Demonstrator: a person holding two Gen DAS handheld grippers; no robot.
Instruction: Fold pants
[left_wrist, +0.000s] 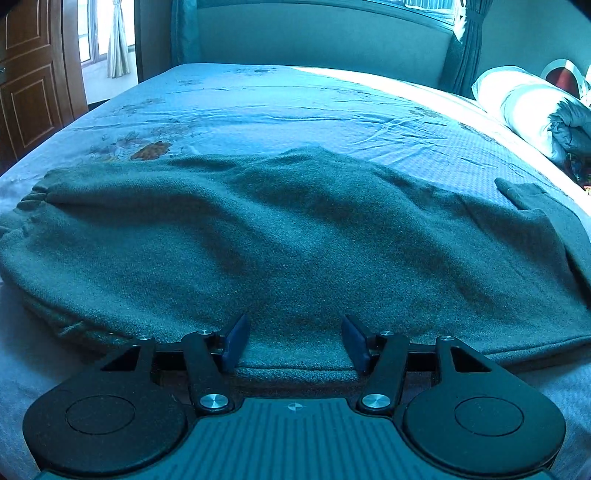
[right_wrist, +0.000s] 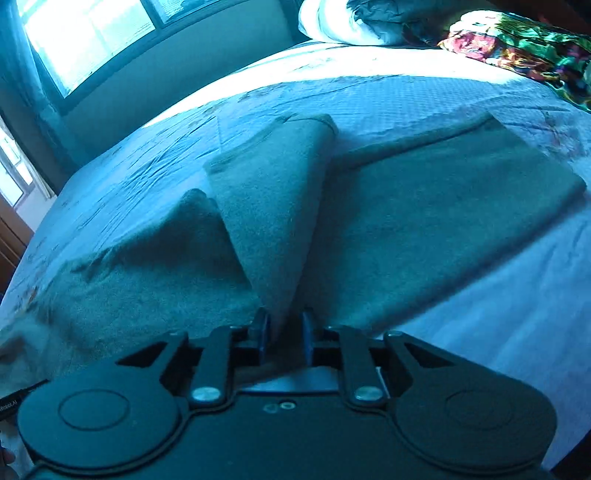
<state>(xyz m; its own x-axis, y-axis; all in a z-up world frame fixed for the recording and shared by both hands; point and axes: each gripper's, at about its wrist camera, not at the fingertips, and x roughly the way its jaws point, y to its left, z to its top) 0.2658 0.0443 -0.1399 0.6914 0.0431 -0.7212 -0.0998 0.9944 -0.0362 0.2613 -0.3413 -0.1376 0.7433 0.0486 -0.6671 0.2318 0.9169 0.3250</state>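
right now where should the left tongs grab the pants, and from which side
Grip the pants at the near folded edge, coming in low from the near side of the bed. That edge lies flat and straight between the open left tongs, so the pads can probably pinch every layer. The right tongs are already pinching a raised fold.

A wide bed (left_wrist: 258, 107) under blue sheets, sunlit window (right_wrist: 85, 33) behind, wooden door (left_wrist: 29, 81) at left
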